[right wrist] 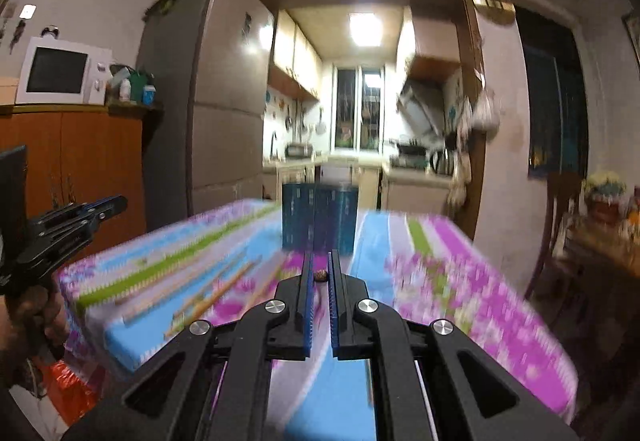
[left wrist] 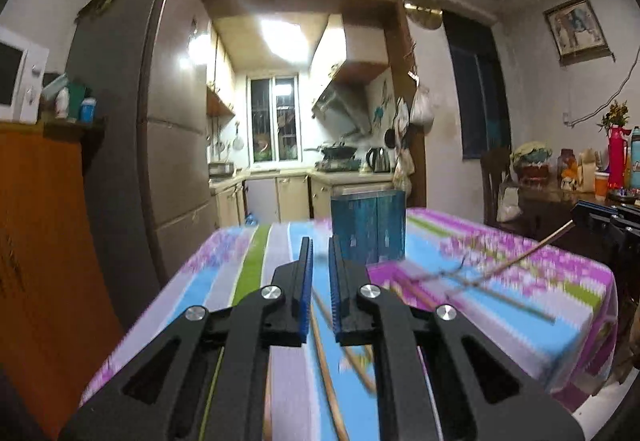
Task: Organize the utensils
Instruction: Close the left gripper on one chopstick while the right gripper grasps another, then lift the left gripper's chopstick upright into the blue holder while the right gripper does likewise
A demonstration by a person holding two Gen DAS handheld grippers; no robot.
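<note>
Left claw hangs over the table's near edge, jaws apart and holding nothing. Loose chopsticks lie below it, waiting to be picked up. A blue holder stands by the far edge, likely for them.

Right claw pinches one chopstick end-on, aimed toward the holder. I can read no writing.

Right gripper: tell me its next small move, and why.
Probably carry it forward to just above the blue holder's open top. The right gripper is closed on a chopstick, seen end-on between its pads and lifted off the striped tablecloth. The holder stands straight ahead; other chopsticks lie on the cloth.
</note>
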